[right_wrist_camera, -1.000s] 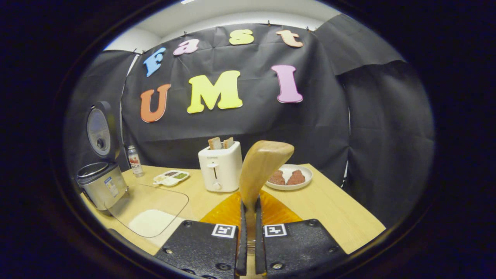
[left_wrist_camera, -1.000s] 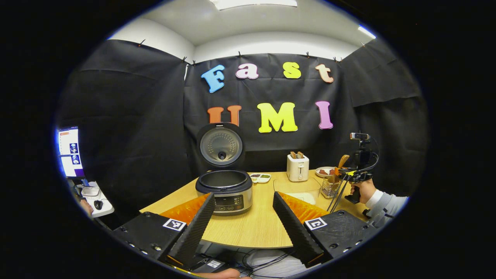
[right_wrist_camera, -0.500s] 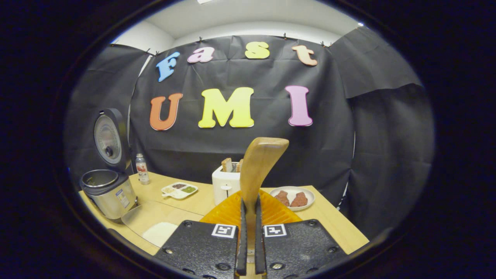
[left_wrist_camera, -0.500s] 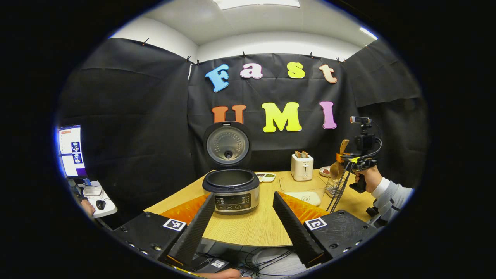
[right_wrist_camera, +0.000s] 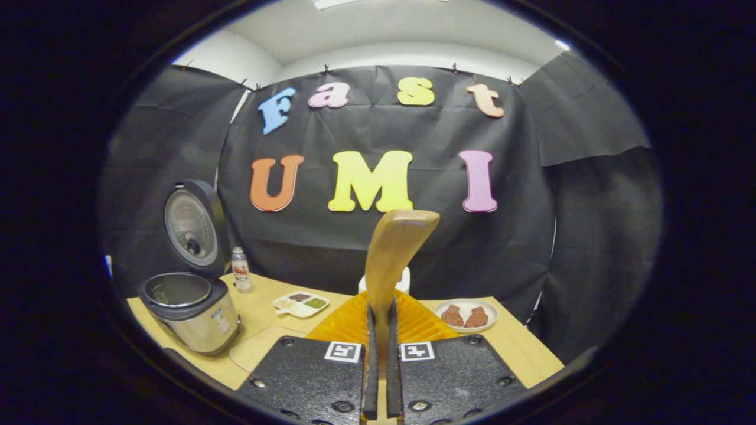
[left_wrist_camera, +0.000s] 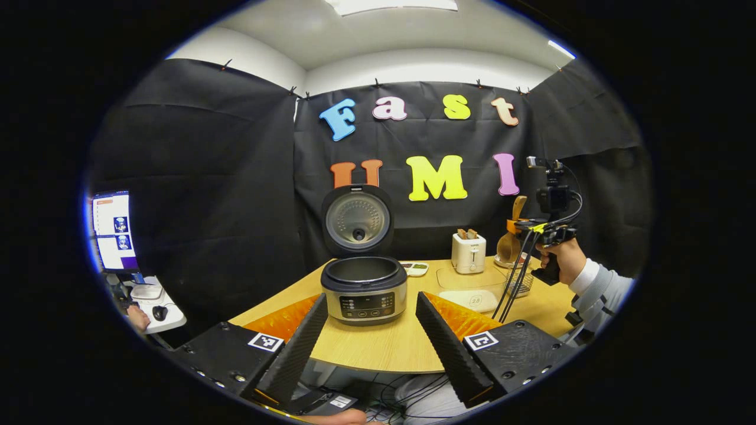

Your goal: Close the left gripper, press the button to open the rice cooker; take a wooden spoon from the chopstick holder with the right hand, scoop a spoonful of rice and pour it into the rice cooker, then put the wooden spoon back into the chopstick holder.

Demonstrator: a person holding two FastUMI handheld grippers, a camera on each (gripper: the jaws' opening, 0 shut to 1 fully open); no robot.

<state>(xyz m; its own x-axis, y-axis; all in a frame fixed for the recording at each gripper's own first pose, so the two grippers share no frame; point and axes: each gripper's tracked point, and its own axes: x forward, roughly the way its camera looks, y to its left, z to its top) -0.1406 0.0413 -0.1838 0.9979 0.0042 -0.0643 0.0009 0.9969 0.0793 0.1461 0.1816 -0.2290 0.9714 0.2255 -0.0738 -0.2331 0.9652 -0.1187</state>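
The rice cooker (left_wrist_camera: 363, 290) stands on the table with its lid (left_wrist_camera: 357, 219) swung up; the pot looks empty. My left gripper (left_wrist_camera: 372, 354) is open in front of the cooker, holding nothing. At the right, a hand holds my right gripper (left_wrist_camera: 521, 227) shut on the wooden spoon (left_wrist_camera: 507, 248), whose bowl hangs just above the wire chopstick holder (left_wrist_camera: 522, 282). In the right gripper view the spoon's handle (right_wrist_camera: 393, 254) rises between the fingers of my right gripper (right_wrist_camera: 380, 360); the cooker (right_wrist_camera: 192, 313) is low on the left. A clear container of rice (left_wrist_camera: 475, 292) sits beside the holder.
A white toaster (left_wrist_camera: 468, 252), a small divided dish (right_wrist_camera: 301, 303), a bottle (right_wrist_camera: 239, 270) and a plate of meat (right_wrist_camera: 466, 314) stand along the back of the table. A side desk with a monitor (left_wrist_camera: 112, 227) is at far left. Cables (left_wrist_camera: 407, 395) hang below the table's front edge.
My right gripper has risen, lifting the spoon up out of the chopstick holder. The left gripper stays open and has drifted slightly left, away from the cooker.
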